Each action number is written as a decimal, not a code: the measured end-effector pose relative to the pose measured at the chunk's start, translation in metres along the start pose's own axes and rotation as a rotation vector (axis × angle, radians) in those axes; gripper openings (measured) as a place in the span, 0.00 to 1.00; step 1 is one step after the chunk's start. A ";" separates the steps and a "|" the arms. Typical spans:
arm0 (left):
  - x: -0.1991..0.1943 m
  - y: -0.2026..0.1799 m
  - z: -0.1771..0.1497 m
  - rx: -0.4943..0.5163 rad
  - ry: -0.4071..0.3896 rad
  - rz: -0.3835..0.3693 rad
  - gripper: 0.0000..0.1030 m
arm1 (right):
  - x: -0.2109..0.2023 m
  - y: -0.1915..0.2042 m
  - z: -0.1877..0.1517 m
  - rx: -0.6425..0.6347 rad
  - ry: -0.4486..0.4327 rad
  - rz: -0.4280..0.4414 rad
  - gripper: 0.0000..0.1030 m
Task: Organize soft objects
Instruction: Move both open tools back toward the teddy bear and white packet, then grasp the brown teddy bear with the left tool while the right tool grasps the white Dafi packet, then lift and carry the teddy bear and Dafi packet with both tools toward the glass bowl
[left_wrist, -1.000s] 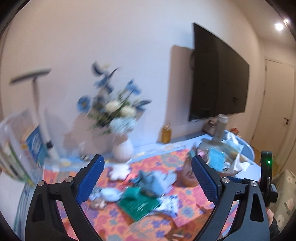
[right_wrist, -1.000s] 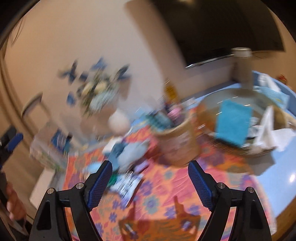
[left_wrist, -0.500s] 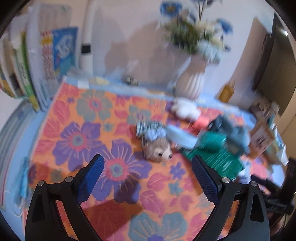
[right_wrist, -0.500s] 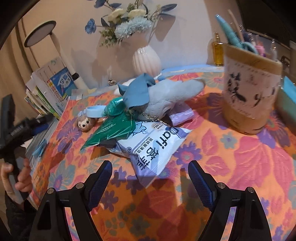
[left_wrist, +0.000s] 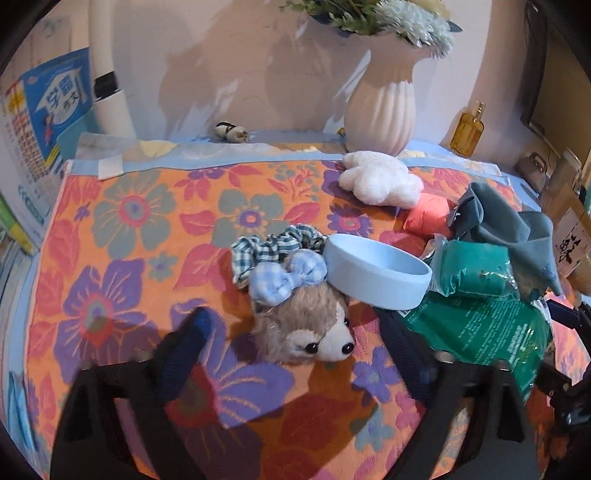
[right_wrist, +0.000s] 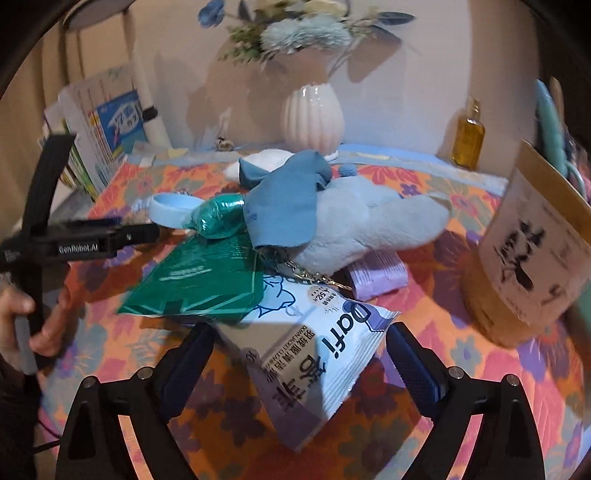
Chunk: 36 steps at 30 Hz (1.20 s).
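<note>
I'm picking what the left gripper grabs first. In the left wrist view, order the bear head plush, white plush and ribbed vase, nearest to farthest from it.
1. Bear head plush, between the closing jaws of the left gripper.
2. White plush, farther back, right.
3. Ribbed vase, by the wall.

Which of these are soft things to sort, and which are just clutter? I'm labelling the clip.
Soft things for the job:
brown plush head
checked scrunchie
white plush
grey-blue plush
blue cloth

Just lying about:
white vase
amber bottle
light blue ring
green packet
books
</note>
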<state>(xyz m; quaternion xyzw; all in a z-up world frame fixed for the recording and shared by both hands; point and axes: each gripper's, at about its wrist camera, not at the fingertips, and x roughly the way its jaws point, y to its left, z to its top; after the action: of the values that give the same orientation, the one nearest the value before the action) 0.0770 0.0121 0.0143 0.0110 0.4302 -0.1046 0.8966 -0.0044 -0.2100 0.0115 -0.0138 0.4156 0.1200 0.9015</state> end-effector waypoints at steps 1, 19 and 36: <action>0.003 0.000 0.000 0.000 0.015 -0.011 0.49 | 0.001 0.001 -0.001 -0.010 0.003 0.004 0.91; -0.112 0.036 -0.053 -0.024 -0.088 0.092 0.39 | -0.035 0.029 -0.042 0.016 0.019 0.054 0.52; -0.110 -0.005 -0.077 -0.040 -0.137 -0.071 0.39 | -0.091 0.018 -0.075 0.051 0.122 0.166 0.90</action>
<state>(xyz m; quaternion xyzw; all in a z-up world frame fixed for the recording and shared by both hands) -0.0502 0.0348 0.0510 -0.0293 0.3702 -0.1281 0.9196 -0.1213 -0.2200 0.0326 0.0362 0.4726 0.1824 0.8614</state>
